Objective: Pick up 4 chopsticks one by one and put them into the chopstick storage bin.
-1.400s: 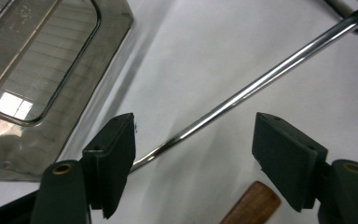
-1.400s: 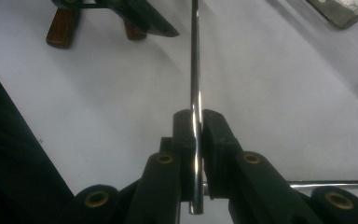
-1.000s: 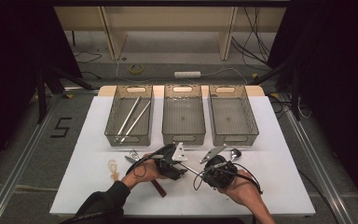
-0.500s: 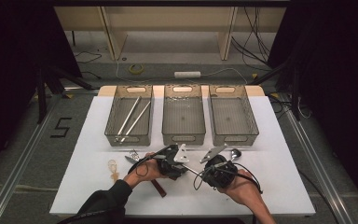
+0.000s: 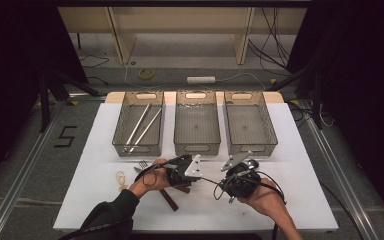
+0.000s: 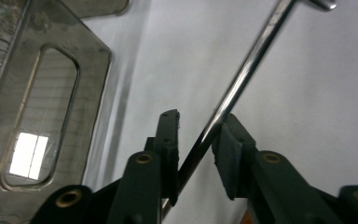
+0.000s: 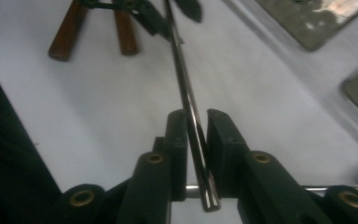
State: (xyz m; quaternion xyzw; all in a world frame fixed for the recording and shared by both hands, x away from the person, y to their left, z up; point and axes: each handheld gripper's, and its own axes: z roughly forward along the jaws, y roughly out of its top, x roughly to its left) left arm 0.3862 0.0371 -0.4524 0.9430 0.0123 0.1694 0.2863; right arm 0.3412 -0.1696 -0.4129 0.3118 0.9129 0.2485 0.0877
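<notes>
Right gripper at 5 o'clock has its jaws nearly closed on a steel rod, clamping one end to pass it. Left gripper at 7 o'clock is part open, the rod slanting between its pads, loose. Three mesh trays lie at 12 o'clock, probably the destination.

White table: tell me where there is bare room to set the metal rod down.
The white table is bare right of the right hand-held gripper, below the right bin. The left strip beside the left bin is bare too. It is crowded near the left hand-held gripper: fork, wooden handles and the metal rod.
</notes>
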